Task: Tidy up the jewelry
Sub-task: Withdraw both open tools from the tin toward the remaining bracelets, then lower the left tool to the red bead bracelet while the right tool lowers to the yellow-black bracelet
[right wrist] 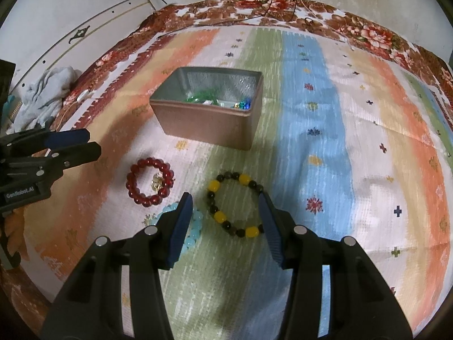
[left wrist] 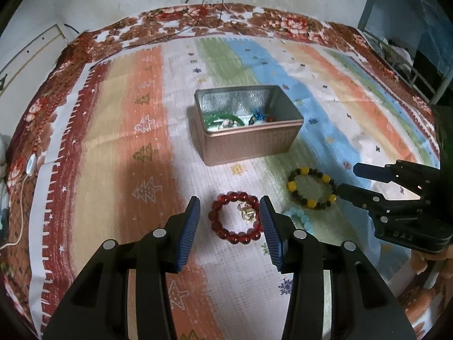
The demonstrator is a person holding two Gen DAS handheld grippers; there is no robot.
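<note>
A copper tin box (left wrist: 249,141) (right wrist: 206,126) stands open on the striped cloth, with green and blue jewelry inside. A red bead bracelet (left wrist: 235,218) (right wrist: 150,181) with a gold charm lies on the cloth between the open fingers of my left gripper (left wrist: 229,206). A black and yellow bead bracelet (left wrist: 311,187) (right wrist: 235,205) lies between the open fingers of my right gripper (right wrist: 225,202). A pale blue bead bracelet (left wrist: 300,218) (right wrist: 192,229) lies partly hidden behind a finger. Both grippers are empty.
The striped cloth (right wrist: 325,141) covers a floral blanket (left wrist: 254,14) on a bed. Thin cables (left wrist: 203,5) run along the far edge by the wall. A grey cloth heap (right wrist: 45,93) lies at the left. A metal rack (left wrist: 410,65) stands at the right.
</note>
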